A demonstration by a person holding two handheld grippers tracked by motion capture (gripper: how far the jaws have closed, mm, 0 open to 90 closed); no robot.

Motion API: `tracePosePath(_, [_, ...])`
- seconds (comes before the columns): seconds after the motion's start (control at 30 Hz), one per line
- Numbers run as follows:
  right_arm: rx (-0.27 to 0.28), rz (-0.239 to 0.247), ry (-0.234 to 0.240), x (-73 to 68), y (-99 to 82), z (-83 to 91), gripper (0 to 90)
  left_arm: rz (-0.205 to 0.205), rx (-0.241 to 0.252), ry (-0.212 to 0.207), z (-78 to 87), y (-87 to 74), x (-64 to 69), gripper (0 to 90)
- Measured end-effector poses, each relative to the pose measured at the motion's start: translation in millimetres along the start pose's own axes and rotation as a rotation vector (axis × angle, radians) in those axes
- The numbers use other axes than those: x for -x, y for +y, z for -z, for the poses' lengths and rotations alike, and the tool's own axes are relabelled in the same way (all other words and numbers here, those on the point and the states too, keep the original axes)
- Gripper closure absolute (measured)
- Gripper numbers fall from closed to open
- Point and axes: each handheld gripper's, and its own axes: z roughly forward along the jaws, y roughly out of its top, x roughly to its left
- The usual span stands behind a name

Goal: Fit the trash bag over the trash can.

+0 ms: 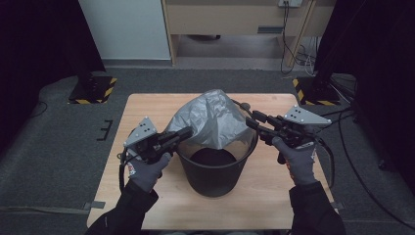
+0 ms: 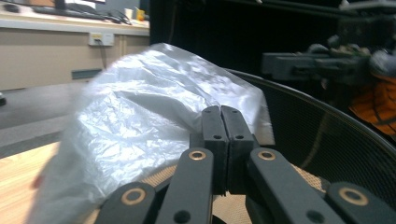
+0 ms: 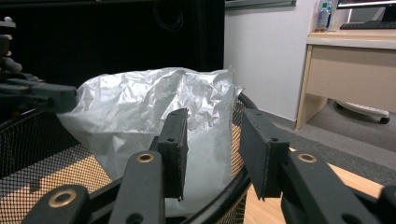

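High view first: a black mesh bin [image 1: 218,164] sits at the middle of the wooden counter [image 1: 147,105], and a crinkled silver-grey plastic bag [image 1: 210,120] billows up over its far rim. Coming in from the near left side, the left gripper [image 1: 185,133] has its tip at the bag's left edge, right above the bin rim. Left gripper view shows those jaws pressed flat together, with the bag [image 2: 140,126] bunched just ahead and left of them; whether a fold of film is pinched between them I can't tell. Over on the other side, the right gripper [image 1: 251,117] reaches in at the bin's right rim. Right gripper view has its jaws standing partly apart, the mesh rim [image 3: 233,186] running between them and the bag [image 3: 140,107] just beyond, nothing clamped
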Motion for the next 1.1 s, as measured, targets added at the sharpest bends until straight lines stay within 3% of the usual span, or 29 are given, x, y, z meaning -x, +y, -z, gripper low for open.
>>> tracePosePath(0.1, [-0.004, -0.005, -0.006, 1.4, -1.6, 0.8, 61.8, -0.021, -0.019, 0.014, -2.8, -1.0, 4.7, 89.1])
tracePosePath(0.33, [-0.013, -0.008, -0.012, 2.2, -4.2, 0.4, 61.0, 0.002, -0.015, 0.024, -1.0, 0.8, 2.1, 87.5])
tracePosePath(0.53, [-0.012, -0.003, -0.014, 2.1, -4.4, 0.4, 60.7, 0.020, 0.039, 0.040, 9.3, 11.0, -3.7, 68.6])
tracePosePath(0.57, [-0.013, -0.006, -0.014, 2.1, -4.2, 0.6, 60.5, 0.026, 0.084, 0.079, 16.8, 17.8, -7.4, 64.3])
tracePosePath(0.67, [-0.013, -0.007, -0.013, 2.2, -4.2, 0.4, 60.4, 0.037, 0.105, 0.114, 23.1, 22.7, -13.3, 58.3])
tracePosePath(0.77, [-0.011, -0.007, -0.013, 2.2, -4.3, -0.3, 60.3, 0.080, 0.123, 0.170, 31.4, 25.4, -31.3, 55.7])
tracePosePath(0.8, [-0.011, -0.009, -0.012, 2.0, -4.4, -0.7, 60.3, 0.101, 0.131, 0.174, 32.0, 24.2, -38.6, 54.8])
tracePosePath(0.83, [-0.010, -0.011, -0.011, 1.8, -4.4, -1.0, 60.3, 0.148, 0.149, 0.188, 31.8, 20.2, -52.1, 53.1])
tracePosePath(0.87, [-0.010, -0.011, -0.011, 1.8, -4.4, -1.0, 60.3, 0.148, 0.149, 0.188, 31.8, 20.2, -52.1, 53.5])
tracePosePath(0.93, [-0.009, -0.011, -0.010, 1.8, -4.5, -1.5, 60.1, 0.197, 0.151, 0.194, 28.6, 13.5, -66.2, 54.2])
tracePosePath(1.0, [-0.009, -0.012, -0.008, 2.0, -4.5, -1.7, 59.9, 0.243, 0.145, 0.181, 24.1, 7.4, -73.8, 54.7])
tracePosePath(1.03, [-0.009, -0.013, -0.007, 2.2, -4.4, -1.8, 59.5, 0.296, 0.151, 0.149, 19.7, 3.1, -78.1, 51.9])
tracePosePath(1.1, [-0.009, -0.013, -0.008, 2.3, -4.4, -1.6, 59.0, 0.329, 0.152, 0.114, 15.2, 0.1, -79.1, 51.4])
